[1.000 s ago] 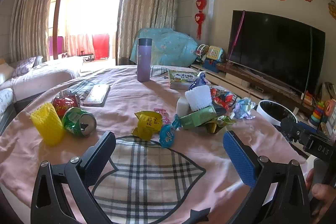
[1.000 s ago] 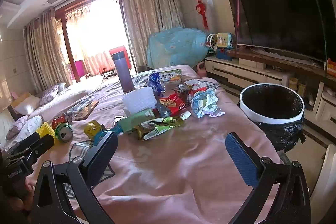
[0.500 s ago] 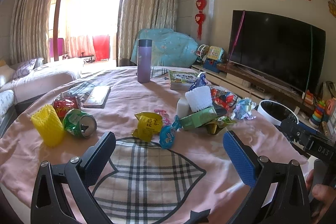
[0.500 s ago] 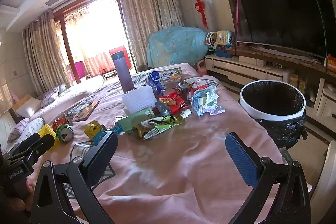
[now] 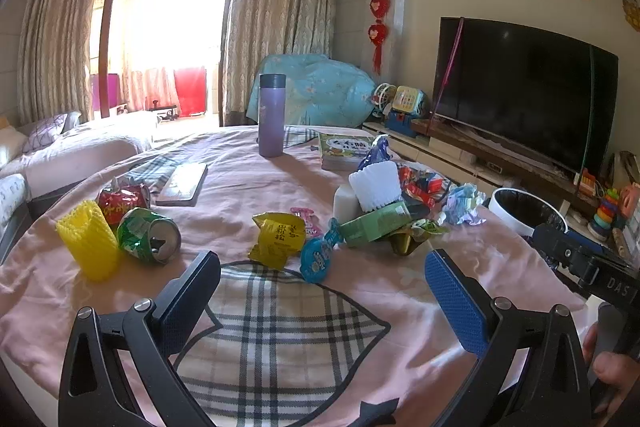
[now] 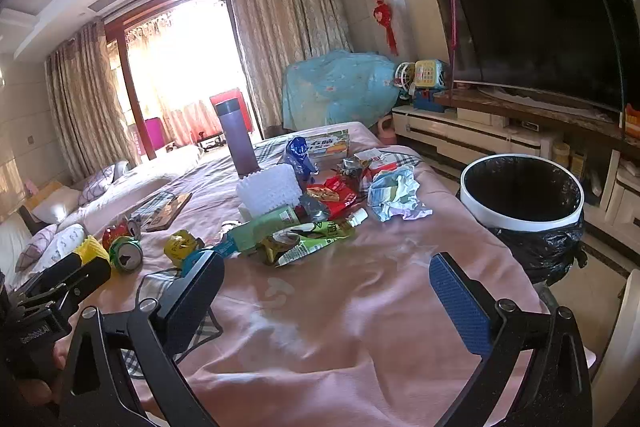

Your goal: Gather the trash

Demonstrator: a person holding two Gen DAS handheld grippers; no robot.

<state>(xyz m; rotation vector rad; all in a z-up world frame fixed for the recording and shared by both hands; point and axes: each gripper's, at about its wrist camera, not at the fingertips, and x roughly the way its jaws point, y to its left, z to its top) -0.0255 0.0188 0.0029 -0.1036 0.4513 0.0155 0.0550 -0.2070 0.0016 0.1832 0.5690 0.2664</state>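
Trash lies scattered on a pink cloth-covered table (image 5: 392,291): a crushed green can (image 5: 148,235), a red can (image 5: 122,197), a yellow foam net (image 5: 88,245), a yellow wrapper (image 5: 278,237), a blue wrapper (image 5: 318,259), a white foam net (image 5: 376,185), a green packet (image 6: 316,241) and crumpled paper (image 6: 394,193). A white bin (image 6: 522,191) with a black liner stands past the table's right edge. My left gripper (image 5: 322,287) hovers open over the plaid patch, short of the wrappers. My right gripper (image 6: 326,291) is open above bare cloth, nothing between its fingers.
A purple flask (image 5: 272,115) stands upright at the far side, with a green booklet (image 5: 346,149) and a flat book (image 5: 182,183) nearby. A TV (image 6: 540,27) on a low cabinet fills the right wall. A sofa (image 5: 72,155) sits at the left.
Both views have shifted only slightly; the right gripper has edged back and up a little, so the bin sits lower in view. Both stay open and no trash has moved.
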